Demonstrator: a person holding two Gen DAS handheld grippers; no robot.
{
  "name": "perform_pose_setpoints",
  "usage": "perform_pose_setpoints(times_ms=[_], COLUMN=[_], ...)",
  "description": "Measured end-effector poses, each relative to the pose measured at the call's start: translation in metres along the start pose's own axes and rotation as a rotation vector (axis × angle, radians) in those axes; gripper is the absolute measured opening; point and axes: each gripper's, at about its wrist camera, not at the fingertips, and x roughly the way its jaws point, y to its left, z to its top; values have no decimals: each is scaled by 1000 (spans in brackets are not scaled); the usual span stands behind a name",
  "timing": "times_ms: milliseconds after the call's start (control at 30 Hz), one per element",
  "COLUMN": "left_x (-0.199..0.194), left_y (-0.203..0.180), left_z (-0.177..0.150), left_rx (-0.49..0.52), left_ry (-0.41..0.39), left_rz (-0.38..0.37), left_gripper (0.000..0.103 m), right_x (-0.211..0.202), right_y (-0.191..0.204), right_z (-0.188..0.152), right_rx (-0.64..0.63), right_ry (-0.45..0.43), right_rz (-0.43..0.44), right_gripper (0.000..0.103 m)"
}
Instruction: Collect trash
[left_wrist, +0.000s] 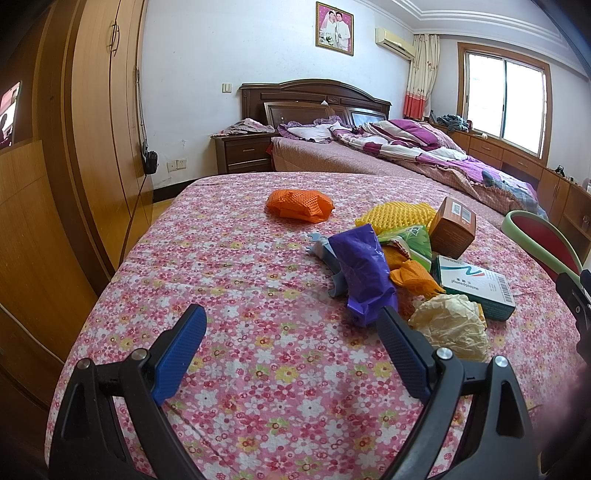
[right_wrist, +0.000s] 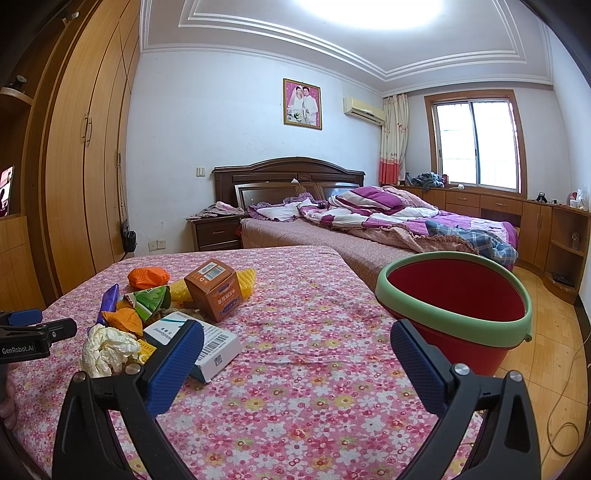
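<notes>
Floral cotton sheet (right_wrist: 314, 387), pink/white print, covers flat surface; all trash sits on it. Red bucket (right_wrist: 458, 325), round, smooth plastic w/ pale green rim, at right edge. White/teal carton (left_wrist: 476, 286), flat rect. cardboard, barcode up. Brown box (right_wrist: 214, 290), cube-ish. Purple plastic bag (left_wrist: 364, 273), glossy, crumpled. Orange foam net (left_wrist: 300, 205), mesh, well apart from pile. Cream paper wad (left_wrist: 452, 326), wrinkled. L gripper (left_wrist: 291, 325) jaws wide apart, empty, near bag. R gripper (right_wrist: 295, 347) likewise spread, empty, btwn carton & bucket.
</notes>
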Motion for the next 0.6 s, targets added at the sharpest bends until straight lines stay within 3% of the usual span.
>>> perform_pose_setpoints(times_ms=[600], left_x=[0], left_y=[0], left_z=[0], left_rx=[-1], left_ry=[0], left_rz=[1], left_gripper=[93], right_x=[2], right_y=[-1], right_z=[-1], right_rx=[7], right_ry=[2], right_rz=[5], right_gripper=[103])
